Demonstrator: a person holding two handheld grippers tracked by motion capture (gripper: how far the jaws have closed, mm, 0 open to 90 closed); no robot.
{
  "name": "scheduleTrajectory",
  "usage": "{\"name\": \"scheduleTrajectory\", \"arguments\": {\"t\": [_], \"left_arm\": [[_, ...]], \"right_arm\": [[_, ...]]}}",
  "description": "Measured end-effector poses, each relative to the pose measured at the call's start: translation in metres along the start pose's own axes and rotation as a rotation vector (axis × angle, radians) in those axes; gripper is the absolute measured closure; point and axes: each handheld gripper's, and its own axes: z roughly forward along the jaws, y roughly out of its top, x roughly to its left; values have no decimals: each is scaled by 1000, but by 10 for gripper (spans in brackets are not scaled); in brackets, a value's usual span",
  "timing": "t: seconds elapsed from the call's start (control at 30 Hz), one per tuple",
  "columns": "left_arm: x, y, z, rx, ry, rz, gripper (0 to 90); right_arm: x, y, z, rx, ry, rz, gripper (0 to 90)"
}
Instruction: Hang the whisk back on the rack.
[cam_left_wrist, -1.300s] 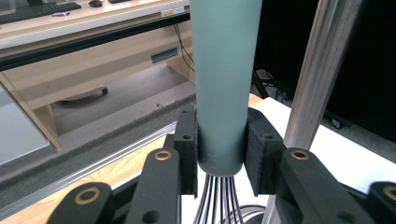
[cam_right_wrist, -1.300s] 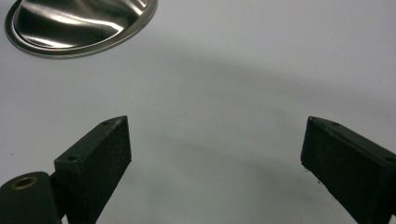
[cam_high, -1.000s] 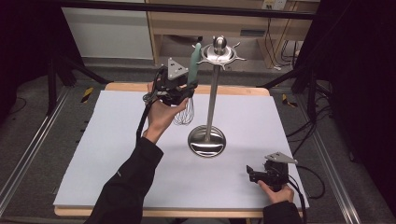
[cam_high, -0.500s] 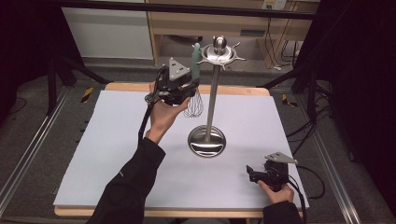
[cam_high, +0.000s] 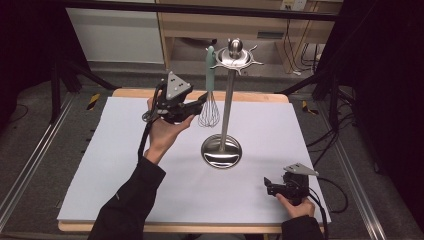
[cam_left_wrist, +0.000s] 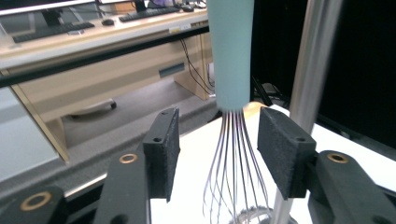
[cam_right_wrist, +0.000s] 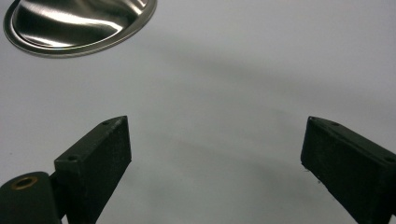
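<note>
A whisk (cam_high: 210, 75) with a pale green handle hangs from a hook at the top of the steel utensil stand (cam_high: 227, 112). My left gripper (cam_high: 199, 103) is raised just left of the pole. Its jaws have just been opening. In the left gripper view the whisk (cam_left_wrist: 230, 51) hangs between the pads (cam_left_wrist: 164, 142), which stand apart from the handle and wires, so the left gripper (cam_left_wrist: 219, 119) is open. My right gripper (cam_high: 270, 187) rests low at the front right of the table. It is open (cam_right_wrist: 215, 140) with nothing between its jaws.
The stand's round base (cam_high: 221, 151) sits mid-table on the white sheet (cam_high: 115, 165), and shows at the top left of the right gripper view (cam_right_wrist: 79, 23). More hooks ring the stand's top (cam_high: 235, 59). Wooden cabinets and cables lie beyond the table's far edge.
The left gripper has let go of the whisk, which now hangs free from the stand's hook. The left hand has dropped a little. The right hand has not moved.
</note>
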Motion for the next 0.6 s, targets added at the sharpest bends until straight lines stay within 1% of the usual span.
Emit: {"name": "scheduleTrajectory", "arguments": {"t": [0.03, 0.1, 0.13, 0.17, 0.2, 0.23, 0.27, 0.33, 0.37, 0.43, 0.47, 0.53, 0.57, 0.6], "left_arm": [[1, -2, -2, 1, -6, -2, 474], [2, -10, -10, 4, -17, -6, 462], [3, -13, -13, 1, -18, 2, 456], [4, -18, -16, 5, -21, -2, 452], [4, -18, -16, 5, -21, -2, 451], [4, -26, -21, 21, -20, 8, 445], [4, -31, -23, 27, -21, 7, 444], [4, -41, -27, 37, -32, -1, 436], [4, -46, -29, 47, -44, -16, 431], [3, -56, -33, 55, -53, -23, 425], [3, -56, -33, 55, -53, -23, 420], [3, -67, -35, 73, -59, -20, 415], [2, -79, -37, 88, -63, -26, 416], [2, -79, -37, 88, -63, -26, 415]], "right_arm": [[-1, 0, 0, -3, 0, -15, 90], [0, 0, 0, -2, -1, -10, 89], [0, 0, 0, -2, -2, -8, 89], [0, 0, 0, -2, -2, -8, 89], [0, 0, 0, -2, -2, -8, 89], [-1, 0, 0, -3, -4, -12, 90], [0, 0, 0, -2, -4, -6, 89], [0, -1, 0, -3, -4, -8, 90], [-1, 0, 0, -3, -5, -13, 89], [-1, -1, 0, -3, -6, -15, 89], [-1, -1, 0, -3, -6, -15, 89], [-1, -1, -1, -2, -6, -14, 89], [-1, -1, -1, -2, -6, -15, 89], [-1, -1, -1, -2, -6, -15, 89]]}}
